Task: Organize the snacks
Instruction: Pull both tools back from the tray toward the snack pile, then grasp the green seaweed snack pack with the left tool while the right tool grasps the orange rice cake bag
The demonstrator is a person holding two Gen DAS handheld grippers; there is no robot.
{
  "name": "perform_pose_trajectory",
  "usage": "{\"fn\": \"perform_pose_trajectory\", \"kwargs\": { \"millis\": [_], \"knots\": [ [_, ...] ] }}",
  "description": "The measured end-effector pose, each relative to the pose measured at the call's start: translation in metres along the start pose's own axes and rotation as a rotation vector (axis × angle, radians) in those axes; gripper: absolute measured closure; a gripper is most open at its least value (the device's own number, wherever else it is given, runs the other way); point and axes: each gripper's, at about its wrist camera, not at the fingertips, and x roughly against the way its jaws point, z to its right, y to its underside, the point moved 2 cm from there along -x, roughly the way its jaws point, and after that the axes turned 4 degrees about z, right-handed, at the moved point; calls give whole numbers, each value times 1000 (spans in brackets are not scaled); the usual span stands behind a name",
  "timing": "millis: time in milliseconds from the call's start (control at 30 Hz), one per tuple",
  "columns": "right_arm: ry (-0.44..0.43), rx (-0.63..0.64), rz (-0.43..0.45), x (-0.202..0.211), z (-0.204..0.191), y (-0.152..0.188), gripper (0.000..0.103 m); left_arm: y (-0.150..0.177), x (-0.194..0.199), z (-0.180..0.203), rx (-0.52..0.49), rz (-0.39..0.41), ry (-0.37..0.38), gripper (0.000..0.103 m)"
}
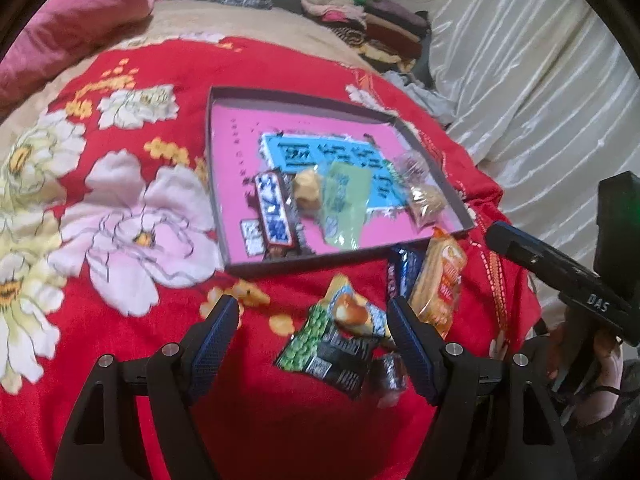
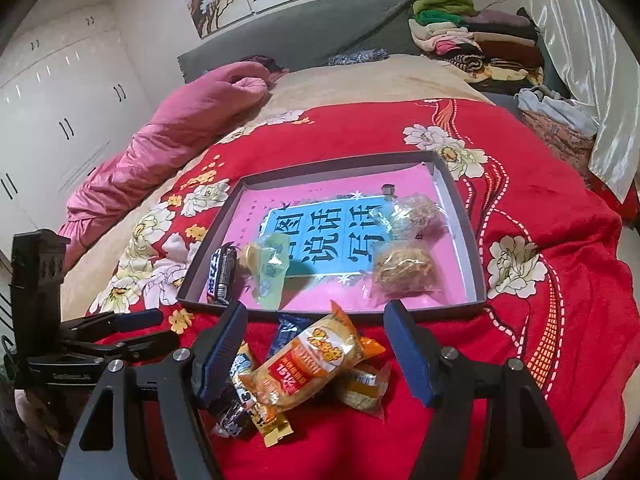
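A shallow grey box lid with a pink and blue inside (image 1: 224, 184) (image 2: 476, 264) lies on the red bedspread. In it are a dark chocolate bar (image 1: 274, 216) (image 2: 220, 276), a green packet (image 1: 344, 204) (image 2: 272, 272) and two clear-wrapped cakes (image 2: 404, 272) (image 2: 420, 214). In front of the lid lie loose snacks: an orange bread packet (image 1: 438, 280) (image 2: 308, 364), a green and black packet (image 1: 332, 348), a blue bar (image 1: 402, 276) (image 2: 286, 330). My left gripper (image 1: 314, 320) is open over the green and black packet. My right gripper (image 2: 316, 330) is open around the orange packet.
The red flowered bedspread (image 1: 132, 184) covers the bed. A pink quilt (image 2: 172, 132) lies at the left, folded clothes (image 2: 476, 40) at the headboard, a white curtain (image 1: 540, 80) at the right. White wardrobes (image 2: 52, 112) stand beyond the bed.
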Motion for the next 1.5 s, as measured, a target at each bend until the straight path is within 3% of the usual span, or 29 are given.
{"fn": "perform_pose_trajectory", "kwargs": {
  "millis": [633, 1233, 1400, 1500],
  "knots": [
    [-32, 17, -74, 0, -12, 29, 32, 37, -17, 6, 123, -98, 0, 26],
    [-56, -67, -156, -29, -6, 45, 33, 44, -32, 1, 249, -126, 91, 29],
    [-74, -98, -152, -38, -2, 41, 40, 43, -39, 0, 282, -121, 84, 33],
    [-80, -82, -146, -44, -5, 37, 52, 43, -43, -1, 295, -117, 72, 38]
  ]
}}
